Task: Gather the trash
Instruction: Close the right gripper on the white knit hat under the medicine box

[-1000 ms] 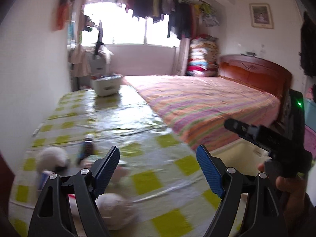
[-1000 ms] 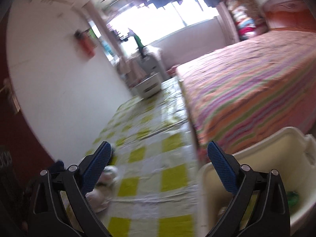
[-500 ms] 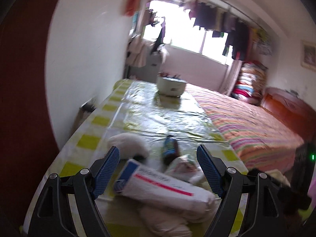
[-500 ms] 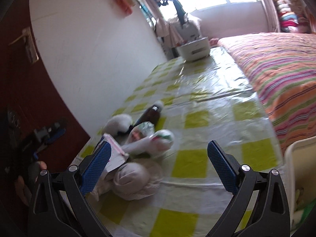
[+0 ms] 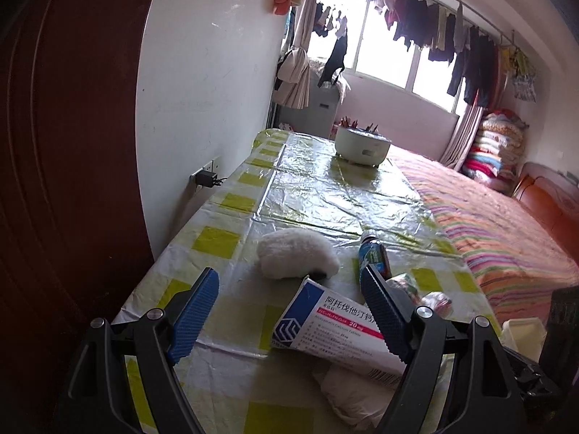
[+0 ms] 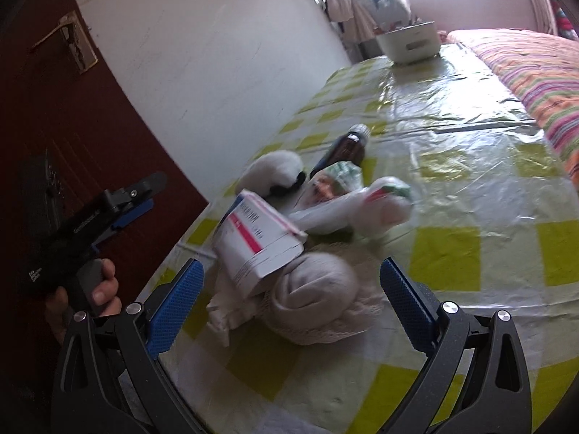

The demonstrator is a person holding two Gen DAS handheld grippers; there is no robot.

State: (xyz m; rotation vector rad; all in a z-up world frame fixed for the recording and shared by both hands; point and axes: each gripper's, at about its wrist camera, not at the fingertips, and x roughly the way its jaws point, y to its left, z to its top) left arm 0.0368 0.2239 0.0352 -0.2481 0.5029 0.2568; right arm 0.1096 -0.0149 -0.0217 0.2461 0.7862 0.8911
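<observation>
A pile of trash lies on the yellow-checked table (image 5: 217,242): a white medicine box (image 5: 336,329) (image 6: 257,238), a fluffy white wad (image 5: 295,258) (image 6: 275,171), a dark small bottle (image 5: 374,255) (image 6: 343,150), crumpled plastic wrappers (image 6: 362,202) and a balled grey-white tissue (image 6: 315,293) (image 5: 351,394). My left gripper (image 5: 289,316) is open and empty just before the box. My right gripper (image 6: 291,296) is open and empty, its fingers to either side of the tissue ball. The left gripper also shows in the right wrist view (image 6: 132,200).
A white tub (image 5: 362,144) (image 6: 409,41) stands at the table's far end. A striped bed (image 5: 499,224) runs along the right side. A dark red door (image 5: 65,181) and white wall with a plugged socket (image 5: 204,179) are left. A cream bin's corner (image 5: 523,329) sits lower right.
Both grippers have swung left from the bed and bin toward the trash pile and come closer to it. Both stay open.
</observation>
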